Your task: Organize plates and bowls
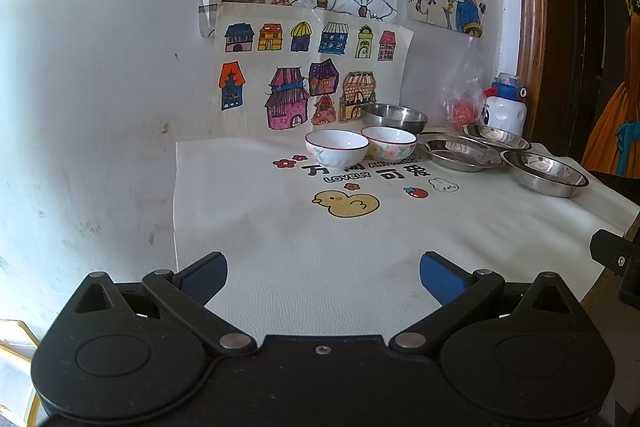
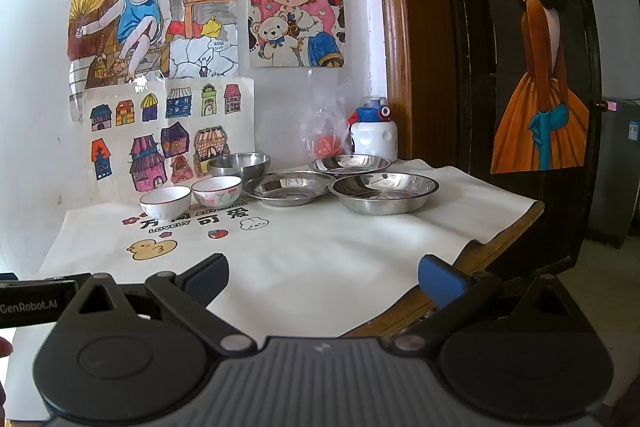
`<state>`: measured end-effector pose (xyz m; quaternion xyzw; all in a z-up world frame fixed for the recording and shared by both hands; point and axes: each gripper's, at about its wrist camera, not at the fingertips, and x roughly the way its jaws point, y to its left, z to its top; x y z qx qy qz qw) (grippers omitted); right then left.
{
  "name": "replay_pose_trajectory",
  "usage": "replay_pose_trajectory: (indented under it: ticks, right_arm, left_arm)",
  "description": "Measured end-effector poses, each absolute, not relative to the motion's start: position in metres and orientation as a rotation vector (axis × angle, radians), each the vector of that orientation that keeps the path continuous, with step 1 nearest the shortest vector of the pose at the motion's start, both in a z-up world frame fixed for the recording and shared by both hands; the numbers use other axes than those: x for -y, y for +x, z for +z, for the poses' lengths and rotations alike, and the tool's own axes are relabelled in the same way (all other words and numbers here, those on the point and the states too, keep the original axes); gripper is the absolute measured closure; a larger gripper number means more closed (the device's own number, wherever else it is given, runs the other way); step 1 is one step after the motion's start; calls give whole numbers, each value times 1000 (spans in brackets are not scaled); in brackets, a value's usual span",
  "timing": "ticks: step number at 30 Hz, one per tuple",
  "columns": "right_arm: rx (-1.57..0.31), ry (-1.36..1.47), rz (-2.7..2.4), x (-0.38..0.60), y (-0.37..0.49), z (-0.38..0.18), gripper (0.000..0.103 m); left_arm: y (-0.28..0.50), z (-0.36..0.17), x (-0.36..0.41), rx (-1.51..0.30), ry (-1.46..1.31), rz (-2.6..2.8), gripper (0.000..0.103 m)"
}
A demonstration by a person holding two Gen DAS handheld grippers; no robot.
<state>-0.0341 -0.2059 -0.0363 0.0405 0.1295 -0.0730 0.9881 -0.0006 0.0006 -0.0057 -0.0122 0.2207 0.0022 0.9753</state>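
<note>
Right claw (image 2: 323, 277), jaws apart and empty, faces shiny steel plates (image 2: 386, 191) at one o'clock; slick rims could slip.

A home — children's drawings (image 2: 160, 7) taped above a cartoon-printed tablecloth (image 2: 320, 247); wooden doorframe (image 2: 404, 47).

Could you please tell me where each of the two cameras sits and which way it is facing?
Left wrist: on the left gripper, open, over the tablecloth's left part, facing the wall drawings.
Right wrist: on the right gripper, open, near the table's right edge, facing the steel plates; fingertip at left.
Shared: ceramic bowls, steel dishes, bottle.
</note>
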Motion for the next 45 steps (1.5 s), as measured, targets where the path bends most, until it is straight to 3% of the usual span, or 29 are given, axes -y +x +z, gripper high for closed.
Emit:
replay_pose_trajectory:
  ticks: [45]
  right_arm:
    - [-326,169,-162,237,10,-55,0]
  left_arm:
    - [53,-1,11,-492,-45,-108,1]
